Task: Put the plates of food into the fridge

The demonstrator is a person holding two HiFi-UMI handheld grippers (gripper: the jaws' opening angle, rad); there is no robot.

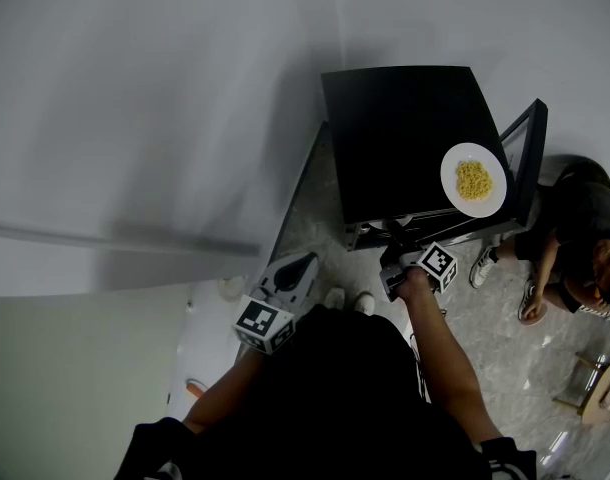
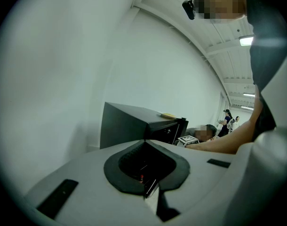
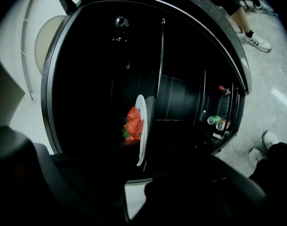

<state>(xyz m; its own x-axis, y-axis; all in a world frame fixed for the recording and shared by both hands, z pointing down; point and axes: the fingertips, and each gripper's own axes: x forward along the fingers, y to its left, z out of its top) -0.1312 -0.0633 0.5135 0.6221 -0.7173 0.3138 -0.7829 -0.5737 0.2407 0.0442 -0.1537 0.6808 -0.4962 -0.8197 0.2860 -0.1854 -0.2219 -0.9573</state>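
A black mini fridge [image 1: 405, 138] stands on the floor with its door [image 1: 525, 153] swung open to the right. On its top lies a white plate of yellow food [image 1: 474, 179]. My right gripper [image 1: 393, 246] reaches into the fridge's opening. In the right gripper view it [image 3: 141, 163] is shut on the rim of a white plate [image 3: 140, 142] bearing strawberries [image 3: 133, 124], inside the dark cabinet. My left gripper [image 1: 297, 266] hangs back beside the wall, shut and holding nothing [image 2: 150, 192]. From there the fridge [image 2: 129, 124] shows ahead.
Cans [image 3: 216, 121] sit in the door shelf. A person [image 1: 585, 238] sits on the floor just right of the open door. A white wall [image 1: 135, 118] runs along the left. A chair [image 1: 605, 388] stands at the lower right.
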